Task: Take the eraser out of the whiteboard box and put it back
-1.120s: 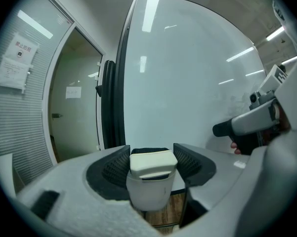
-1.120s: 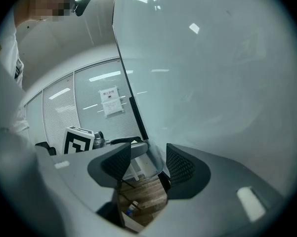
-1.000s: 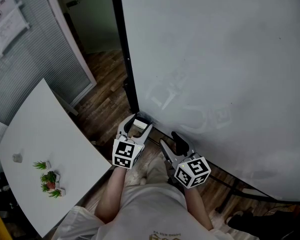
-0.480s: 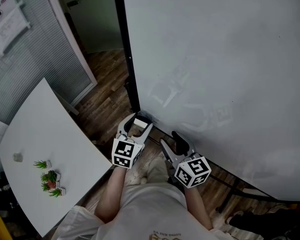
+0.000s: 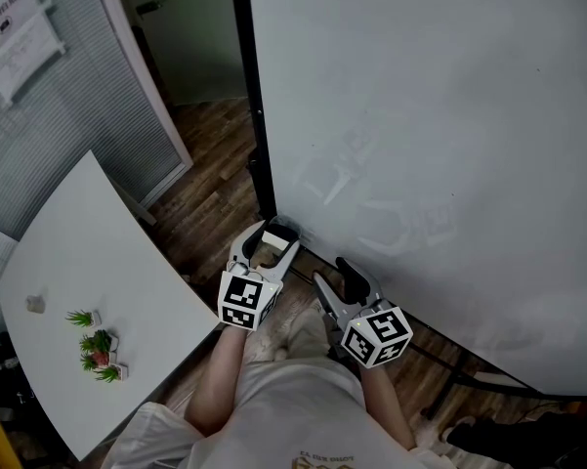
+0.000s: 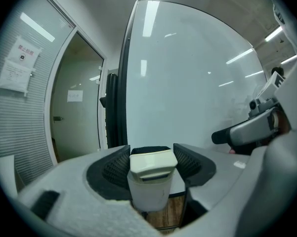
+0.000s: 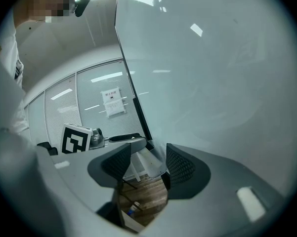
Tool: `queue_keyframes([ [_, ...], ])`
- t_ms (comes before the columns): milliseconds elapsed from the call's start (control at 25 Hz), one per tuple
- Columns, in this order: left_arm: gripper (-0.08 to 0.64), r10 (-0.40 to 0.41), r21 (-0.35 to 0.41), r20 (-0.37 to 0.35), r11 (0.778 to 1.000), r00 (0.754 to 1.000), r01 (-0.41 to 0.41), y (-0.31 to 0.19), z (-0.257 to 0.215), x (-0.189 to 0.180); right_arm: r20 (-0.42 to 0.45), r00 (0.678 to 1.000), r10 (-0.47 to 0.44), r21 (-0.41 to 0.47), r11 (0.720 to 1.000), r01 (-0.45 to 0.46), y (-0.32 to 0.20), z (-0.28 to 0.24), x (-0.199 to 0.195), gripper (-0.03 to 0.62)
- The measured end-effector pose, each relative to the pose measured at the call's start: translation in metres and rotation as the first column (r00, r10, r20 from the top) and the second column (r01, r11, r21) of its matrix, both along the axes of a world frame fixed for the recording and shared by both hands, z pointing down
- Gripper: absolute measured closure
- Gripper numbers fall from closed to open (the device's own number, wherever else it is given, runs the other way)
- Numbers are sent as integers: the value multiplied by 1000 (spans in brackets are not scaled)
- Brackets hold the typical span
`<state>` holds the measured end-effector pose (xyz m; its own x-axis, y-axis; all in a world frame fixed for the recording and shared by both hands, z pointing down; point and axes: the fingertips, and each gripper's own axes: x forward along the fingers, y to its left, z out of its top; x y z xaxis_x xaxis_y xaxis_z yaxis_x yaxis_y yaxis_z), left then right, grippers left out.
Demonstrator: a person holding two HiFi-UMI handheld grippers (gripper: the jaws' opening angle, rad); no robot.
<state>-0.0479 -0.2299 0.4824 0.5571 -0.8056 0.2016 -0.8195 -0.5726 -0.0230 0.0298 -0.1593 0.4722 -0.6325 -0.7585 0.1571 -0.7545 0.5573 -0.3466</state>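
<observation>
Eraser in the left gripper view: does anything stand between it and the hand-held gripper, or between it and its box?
Nothing visible does. The cream plastic eraser with black felt sits between the jaws of the left hand-held gripper, whose pads lie against its sides, and the pale translucent whiteboard box is right beneath it.

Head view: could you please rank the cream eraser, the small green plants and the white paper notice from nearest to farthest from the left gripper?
1. Cream eraser, between the left gripper's jaws.
2. Small green plants, on the white table, lower left.
3. White paper notice, on the blinds, upper left.
</observation>
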Motion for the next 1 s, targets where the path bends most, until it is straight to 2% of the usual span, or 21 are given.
queue_keyframes([
  [1000,290,-16,50,-14,999,1000,17,12,-28,-5,10,1000,-5,13,1000,5,10,-7,2,367],
])
